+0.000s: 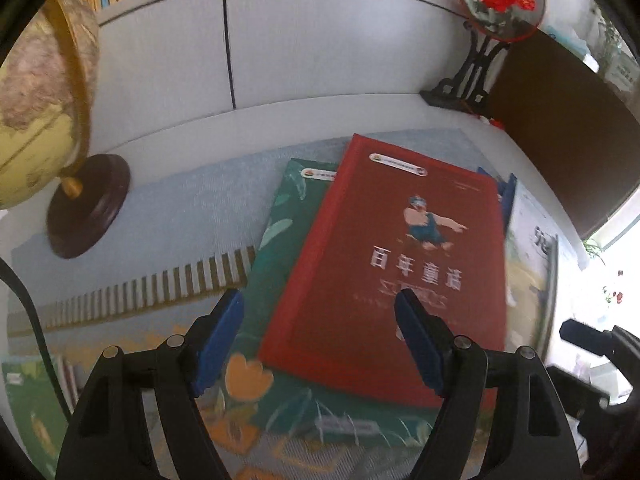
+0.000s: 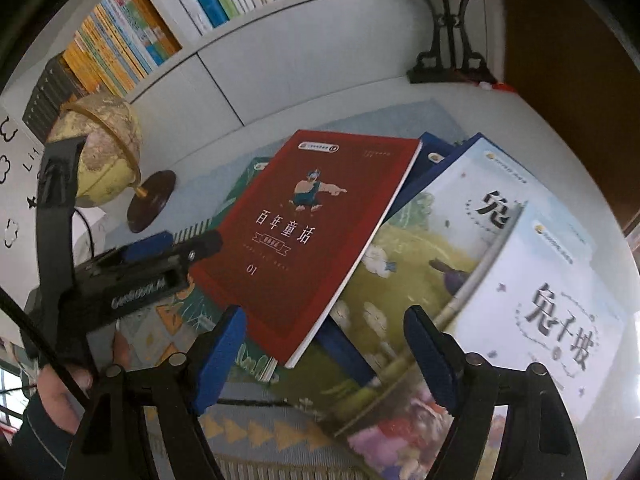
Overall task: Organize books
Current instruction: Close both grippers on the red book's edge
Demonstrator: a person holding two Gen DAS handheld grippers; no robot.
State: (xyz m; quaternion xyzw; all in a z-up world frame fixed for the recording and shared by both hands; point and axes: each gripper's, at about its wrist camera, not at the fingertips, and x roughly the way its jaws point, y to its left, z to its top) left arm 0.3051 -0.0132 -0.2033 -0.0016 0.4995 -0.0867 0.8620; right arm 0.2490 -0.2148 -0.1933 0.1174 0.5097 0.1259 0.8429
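A red book with white characters lies on top of a loose pile on the desk, overlapping a green book with leaf patterns. In the right wrist view the red book also covers a dark blue book and a pale illustrated book. Another pale book lies on that one at the right. My left gripper hovers open over the red book's near edge, nothing between its blue pads. My right gripper hangs open above the red and pale books. The left gripper shows beside the pile.
A globe on a dark round base stands left of the pile. An ornament with red flowers on a black stand sits at the back right. A woven mat lies under the books. Shelved books line the wall above. A hand holds the left gripper.
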